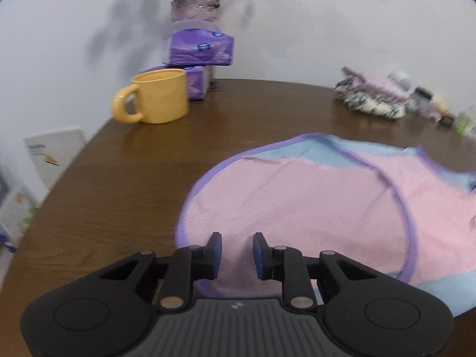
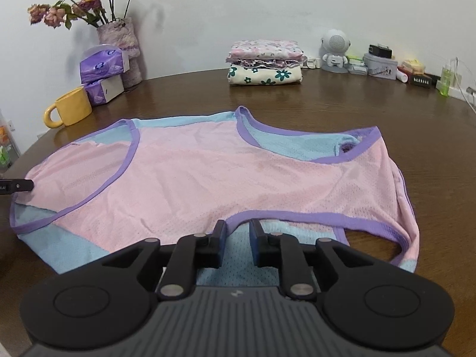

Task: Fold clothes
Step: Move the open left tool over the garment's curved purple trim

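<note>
The pink, blue and purple-trimmed mesh top (image 2: 208, 172) lay spread flat on the brown table (image 2: 327, 101); the right gripper (image 2: 237, 232) hovered at its near edge with fingers parted and gripping nothing, a purple-bound opening just ahead of the tips; the left gripper (image 1: 237, 245) stood over the garment's rounded left end, likewise released and empty; one top was laid out; one stack of folded clothes (image 2: 265, 62) sat near the wall; one yellow mug (image 1: 154, 99) and two tissue packs (image 1: 200, 48) stood left.
</note>
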{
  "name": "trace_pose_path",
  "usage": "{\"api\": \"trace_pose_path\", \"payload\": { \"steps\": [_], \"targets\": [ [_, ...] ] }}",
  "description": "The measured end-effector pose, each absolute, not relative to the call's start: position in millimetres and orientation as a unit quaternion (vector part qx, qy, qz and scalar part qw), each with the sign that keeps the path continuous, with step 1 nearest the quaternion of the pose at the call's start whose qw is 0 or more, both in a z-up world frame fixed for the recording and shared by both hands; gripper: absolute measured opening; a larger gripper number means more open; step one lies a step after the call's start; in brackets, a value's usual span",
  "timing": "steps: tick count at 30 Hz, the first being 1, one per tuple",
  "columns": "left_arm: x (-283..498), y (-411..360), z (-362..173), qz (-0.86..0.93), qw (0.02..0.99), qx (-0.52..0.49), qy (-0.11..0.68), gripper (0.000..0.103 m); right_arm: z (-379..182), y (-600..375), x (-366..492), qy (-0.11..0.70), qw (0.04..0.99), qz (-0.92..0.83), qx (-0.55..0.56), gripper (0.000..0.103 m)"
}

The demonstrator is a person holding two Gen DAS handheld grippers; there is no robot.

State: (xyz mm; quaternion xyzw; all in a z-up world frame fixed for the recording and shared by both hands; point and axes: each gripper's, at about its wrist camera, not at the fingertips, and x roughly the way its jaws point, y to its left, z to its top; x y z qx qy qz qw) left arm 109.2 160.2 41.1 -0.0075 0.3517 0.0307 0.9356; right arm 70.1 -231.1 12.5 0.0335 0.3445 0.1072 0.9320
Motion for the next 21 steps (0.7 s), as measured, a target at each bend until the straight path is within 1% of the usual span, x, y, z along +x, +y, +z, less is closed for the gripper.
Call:
{"api": "trace_pose_path", "payload": {
  "steps": [3, 8, 9, 10, 12, 13, 21],
  "targets": [
    [132, 161, 44, 0.015, 0.935, -0.004, 0.354, 0.021, 16, -246, 63, 0.339, 0.933, 0.1, 0.069, 0.017],
    [171, 161, 49, -0.012, 0.934, 0.001, 0.356, 0.021, 16, -261, 58, 0.333, 0.938, 0.067, 0.073, 0.017],
    [179, 161, 50, -0.017, 0.934, 0.002, 0.357, 0.021, 16, -264, 57, 0.333, 0.938, 0.061, 0.073, 0.018],
    [184, 163, 48, -0.02, 0.934, 0.004, 0.356, 0.021, 16, -266, 57, 0.331, 0.939, 0.055, 0.071, 0.022],
    [190, 166, 41, -0.021, 0.937, 0.006, 0.349, 0.017, 15, -269, 56, 0.329, 0.941, 0.043, 0.065, 0.026],
    [194, 168, 37, -0.022, 0.938, 0.007, 0.346, 0.014, 15, -271, 56, 0.328, 0.942, 0.037, 0.062, 0.026],
    [190, 178, 36, 0.031, 0.937, 0.007, 0.347, 0.013, 12, -278, 65, 0.331, 0.941, 0.035, 0.065, 0.026]
  ]
}}
